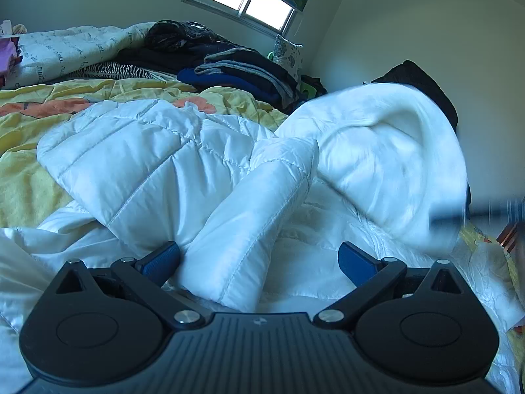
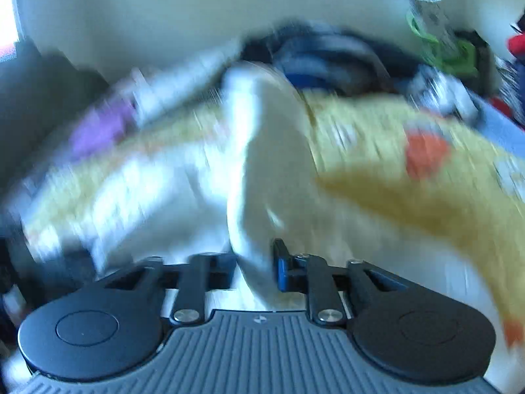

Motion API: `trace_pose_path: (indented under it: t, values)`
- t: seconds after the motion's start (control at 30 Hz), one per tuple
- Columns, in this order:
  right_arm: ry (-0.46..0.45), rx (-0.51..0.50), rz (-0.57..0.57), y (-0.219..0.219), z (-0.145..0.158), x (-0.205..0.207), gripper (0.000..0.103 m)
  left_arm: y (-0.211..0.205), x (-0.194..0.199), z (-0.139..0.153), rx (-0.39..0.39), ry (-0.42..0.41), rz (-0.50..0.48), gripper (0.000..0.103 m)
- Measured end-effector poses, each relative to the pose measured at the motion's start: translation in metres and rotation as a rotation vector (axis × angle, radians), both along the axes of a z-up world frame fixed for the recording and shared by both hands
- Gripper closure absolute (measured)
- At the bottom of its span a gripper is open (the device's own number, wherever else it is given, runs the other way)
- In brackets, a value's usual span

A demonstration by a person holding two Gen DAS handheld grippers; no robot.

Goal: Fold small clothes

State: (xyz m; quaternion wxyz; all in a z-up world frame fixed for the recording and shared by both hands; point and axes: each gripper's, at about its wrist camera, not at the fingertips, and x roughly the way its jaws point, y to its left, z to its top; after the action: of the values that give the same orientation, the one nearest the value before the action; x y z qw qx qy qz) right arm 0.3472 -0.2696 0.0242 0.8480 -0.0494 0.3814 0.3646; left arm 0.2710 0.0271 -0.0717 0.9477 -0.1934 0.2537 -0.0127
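Observation:
A white quilted puffer jacket (image 1: pixel 147 164) lies spread on a yellow bedspread (image 1: pixel 29 177). One sleeve (image 1: pixel 256 213) runs down between the wide-apart fingers of my left gripper (image 1: pixel 259 251), which is open; the sleeve brushes the left blue pad (image 1: pixel 164 259). At the right the jacket's hood (image 1: pixel 393 164) is lifted off the bed and blurred. In the blurred right wrist view, a fold of that white fabric (image 2: pixel 272 170) rises from between the fingers of my right gripper (image 2: pixel 254 252), which is shut on it.
A stack of folded dark clothes (image 1: pixel 242 72) and a white quilt with script print (image 1: pixel 65 52) lie at the far side of the bed. A window (image 1: pixel 242 0) is behind them, a bare wall at the right. The yellow bedspread (image 2: pixel 410 197) extends to the right.

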Motion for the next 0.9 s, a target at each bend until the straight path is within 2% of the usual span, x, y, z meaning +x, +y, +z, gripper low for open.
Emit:
trace_pose_path:
  t: [0.03,0.07,0.13,0.2,0.27,0.33,0.4,0.47,0.6,0.63,0.67,0.73,0.83,0.9]
  values:
    - [0.041,-0.03,-0.041,-0.005,-0.012,-0.008,0.049,0.0,0.0,0.0,0.001,0.0,0.0,0.0]
    - [0.075,-0.03,-0.086,-0.01,-0.018,-0.012,0.045,0.0,0.0,0.0,0.001,0.0,0.0,0.0]
    - [0.149,0.057,-0.188,-0.028,-0.024,-0.02,0.04,0.0,0.0,0.0,0.001,0.0,0.0,0.0]
    - [0.248,0.245,-0.287,-0.051,-0.027,-0.027,0.029,0.0,0.0,0.0,0.001,0.0,0.0,0.0]
    - [0.351,0.502,-0.407,-0.078,-0.037,-0.036,0.008,0.0,0.0,0.0,0.002,0.001,0.0,0.0]
    - [0.433,0.686,-0.518,-0.094,-0.052,-0.047,0.01,0.0,0.0,0.0,0.001,0.0,0.0,0.0]
    - [0.491,0.795,-0.612,-0.102,-0.068,-0.057,0.011,0.0,0.0,0.0,0.001,0.0,0.0,0.0]
    - [0.507,0.813,-0.676,-0.1,-0.078,-0.067,0.016,0.0,0.0,0.0,0.002,0.0,0.0,0.0]
    - [0.486,0.712,-0.697,-0.071,-0.081,-0.065,0.029,0.0,0.0,0.0,0.005,0.002,0.001,0.0]
    - [0.484,0.724,-0.683,-0.066,-0.081,-0.063,0.038,0.0,0.001,0.0,0.007,0.002,0.001,0.0]
    - [0.488,0.746,-0.665,-0.059,-0.083,-0.058,0.06,-0.001,0.001,0.0,0.01,0.003,0.001,0.0]
    - [0.512,0.76,-0.653,-0.049,-0.085,-0.048,0.092,-0.001,0.001,0.0,0.013,0.005,0.001,0.0]
    - [0.417,0.696,-0.629,-0.033,-0.071,-0.039,0.092,-0.002,0.001,0.0,0.017,0.006,0.001,0.0]
    - [0.358,0.718,-0.598,-0.036,-0.054,-0.041,0.092,-0.001,0.001,0.0,0.016,0.006,0.001,0.0]
